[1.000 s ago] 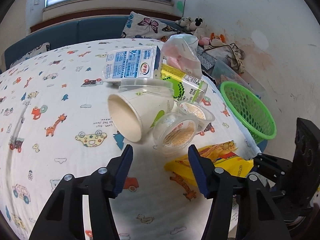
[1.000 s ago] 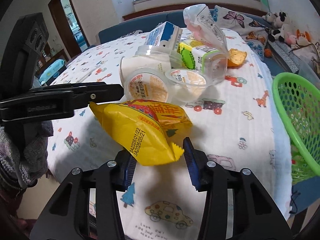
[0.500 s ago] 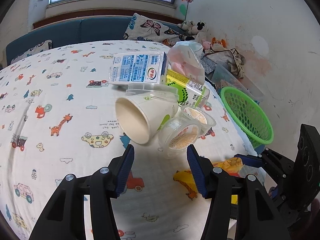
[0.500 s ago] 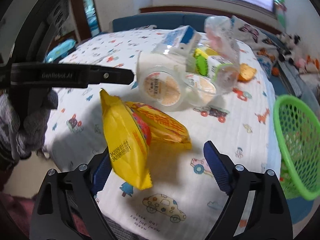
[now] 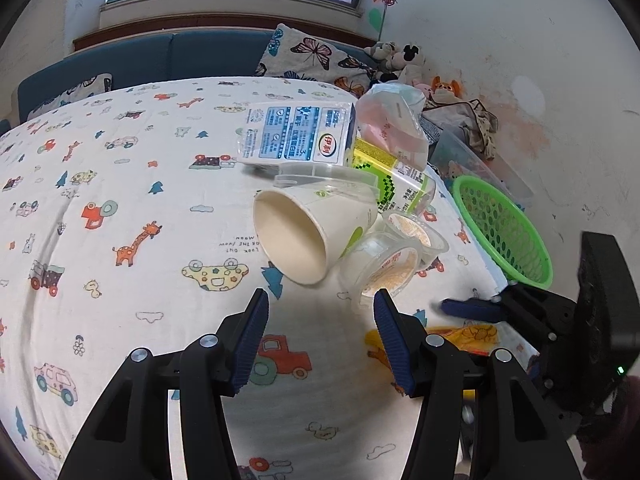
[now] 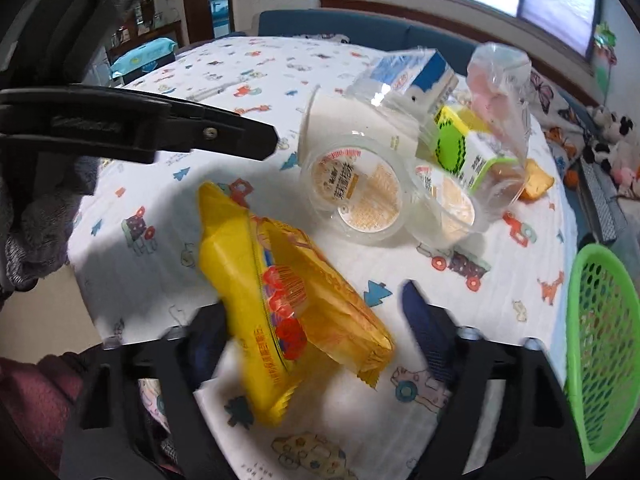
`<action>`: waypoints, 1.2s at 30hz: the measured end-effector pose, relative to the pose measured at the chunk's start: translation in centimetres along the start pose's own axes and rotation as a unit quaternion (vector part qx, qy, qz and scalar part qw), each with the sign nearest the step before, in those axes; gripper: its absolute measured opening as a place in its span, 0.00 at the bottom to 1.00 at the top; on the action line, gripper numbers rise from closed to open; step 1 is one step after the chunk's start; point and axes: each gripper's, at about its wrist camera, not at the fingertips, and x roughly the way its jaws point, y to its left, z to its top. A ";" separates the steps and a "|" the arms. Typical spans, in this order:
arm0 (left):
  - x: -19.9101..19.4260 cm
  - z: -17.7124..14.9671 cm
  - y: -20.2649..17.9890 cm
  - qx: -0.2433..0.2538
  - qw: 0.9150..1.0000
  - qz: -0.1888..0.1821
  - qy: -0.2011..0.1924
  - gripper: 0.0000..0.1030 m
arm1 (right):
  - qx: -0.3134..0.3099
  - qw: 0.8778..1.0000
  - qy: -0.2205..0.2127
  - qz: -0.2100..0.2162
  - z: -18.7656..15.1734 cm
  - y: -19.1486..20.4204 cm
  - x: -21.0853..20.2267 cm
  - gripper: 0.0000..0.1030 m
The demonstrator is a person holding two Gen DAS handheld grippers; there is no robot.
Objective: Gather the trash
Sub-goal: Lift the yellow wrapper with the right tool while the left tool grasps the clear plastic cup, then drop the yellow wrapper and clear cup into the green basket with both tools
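Note:
A yellow snack bag point(image 6: 288, 280) lies near the table's front edge, between the fingers of my right gripper point(image 6: 316, 308). Its jaws are closing; a gap still shows between the right pad point(image 6: 418, 312) and the bag. My left gripper point(image 5: 320, 300) hangs open over the cloth with nothing in it, just short of a tipped paper cup point(image 5: 304, 232) and two clear lidded tubs point(image 5: 384, 272). Behind them sit a blue-and-white milk carton point(image 5: 296, 136), a green-yellow carton point(image 5: 396, 176) and a crumpled clear bag point(image 5: 392, 120).
A green mesh basket point(image 6: 600, 340) stands off the table's right side, below its edge. The table wears a white cartoon-print cloth point(image 5: 120, 200). A blue sofa with cushions point(image 5: 304, 52) and soft toys line the far wall. A person's sleeve point(image 6: 36, 396) shows at lower left.
My right gripper let go of the bag's corner, opened wide, rolled, and its jaws now stand narrower astride the bag, which lies lengthwise between them. The left gripper has stayed almost still.

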 end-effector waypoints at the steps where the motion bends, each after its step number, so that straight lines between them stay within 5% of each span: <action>1: 0.1 -0.1 -0.1 0.003 1.000 0.000 0.001 0.52 | 0.013 1.000 0.008 -0.005 0.0 -0.3 0.4 0.53; 8: 1.0 -0.2 -1.2 0.021 1.000 -0.007 0.010 0.52 | 0.069 0.997 -0.020 -0.002 -0.8 -2.4 -1.8 0.39; 17: 3.1 0.1 -3.5 0.049 0.999 -0.008 0.015 0.51 | 0.126 0.991 -0.039 -0.019 -2.6 -5.1 -4.8 0.39; 28: 5.0 0.3 -3.0 0.047 0.999 0.001 0.021 0.17 | 0.171 0.983 -0.059 -0.021 -4.4 -6.1 -6.6 0.39; 36: 4.1 -0.1 -3.2 0.044 0.999 0.008 0.013 0.12 | 0.188 0.979 -0.069 -0.031 -4.9 -6.7 -7.8 0.39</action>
